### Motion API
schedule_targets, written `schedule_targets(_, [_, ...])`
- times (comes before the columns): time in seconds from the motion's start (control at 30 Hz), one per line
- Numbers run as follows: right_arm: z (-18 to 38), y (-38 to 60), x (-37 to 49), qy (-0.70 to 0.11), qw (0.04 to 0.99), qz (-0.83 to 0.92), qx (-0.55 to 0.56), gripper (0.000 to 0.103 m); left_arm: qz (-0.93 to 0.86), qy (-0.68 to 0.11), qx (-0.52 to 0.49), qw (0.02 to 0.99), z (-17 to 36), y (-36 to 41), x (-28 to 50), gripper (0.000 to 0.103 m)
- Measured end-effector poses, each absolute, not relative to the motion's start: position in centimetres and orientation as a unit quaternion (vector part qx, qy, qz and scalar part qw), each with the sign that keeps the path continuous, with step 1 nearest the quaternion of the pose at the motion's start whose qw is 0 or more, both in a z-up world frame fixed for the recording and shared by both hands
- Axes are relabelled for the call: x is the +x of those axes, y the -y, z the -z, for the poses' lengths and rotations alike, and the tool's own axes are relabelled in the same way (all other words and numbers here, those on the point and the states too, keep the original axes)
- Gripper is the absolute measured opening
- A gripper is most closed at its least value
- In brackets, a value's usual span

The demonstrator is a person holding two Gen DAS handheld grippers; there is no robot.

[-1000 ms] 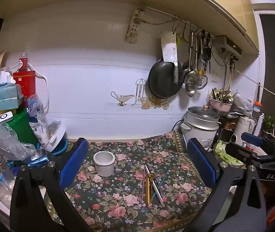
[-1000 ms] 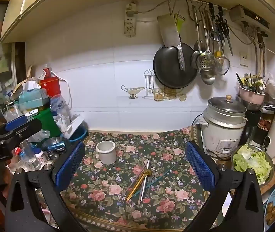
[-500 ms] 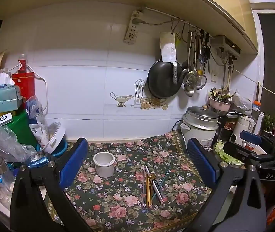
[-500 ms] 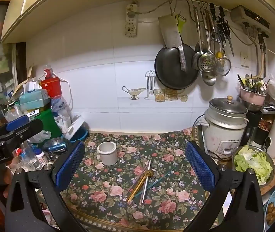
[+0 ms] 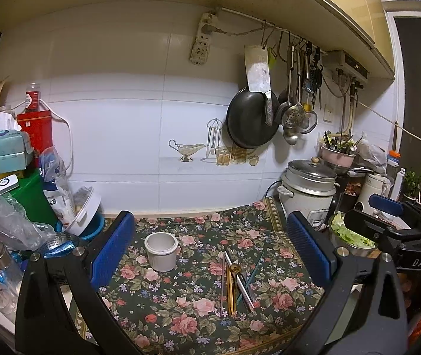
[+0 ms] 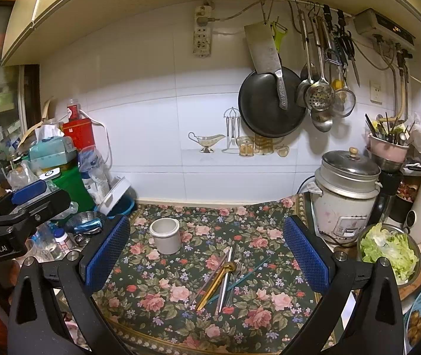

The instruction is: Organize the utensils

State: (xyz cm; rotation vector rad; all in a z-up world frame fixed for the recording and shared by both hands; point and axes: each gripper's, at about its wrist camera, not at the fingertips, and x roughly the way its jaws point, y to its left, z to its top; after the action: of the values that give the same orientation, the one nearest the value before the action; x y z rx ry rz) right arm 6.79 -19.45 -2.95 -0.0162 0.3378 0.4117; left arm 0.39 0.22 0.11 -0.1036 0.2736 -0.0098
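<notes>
Both my jaws gape wide, empty. Utensils (image 6: 225,278) lie bundled on the tabletop (image 6: 269,319), long axis near-to-far, right of the white cup (image 6: 166,235); right gripper (image 6: 207,257) approx. nearer.

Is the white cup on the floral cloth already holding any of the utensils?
No, the white cup stands empty on the floral cloth, and the utensils lie loose to its right.
</notes>
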Motion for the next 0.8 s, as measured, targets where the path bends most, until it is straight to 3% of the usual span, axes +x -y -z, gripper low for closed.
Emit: schedule_targets(0.8, [2.85, 18.40, 7.54, -0.167, 0.965, -0.202, -0.011, 0.103, 0.006, -0.136, -0.051, 0.989, 0.04, -0.59, 1.15, 0.103])
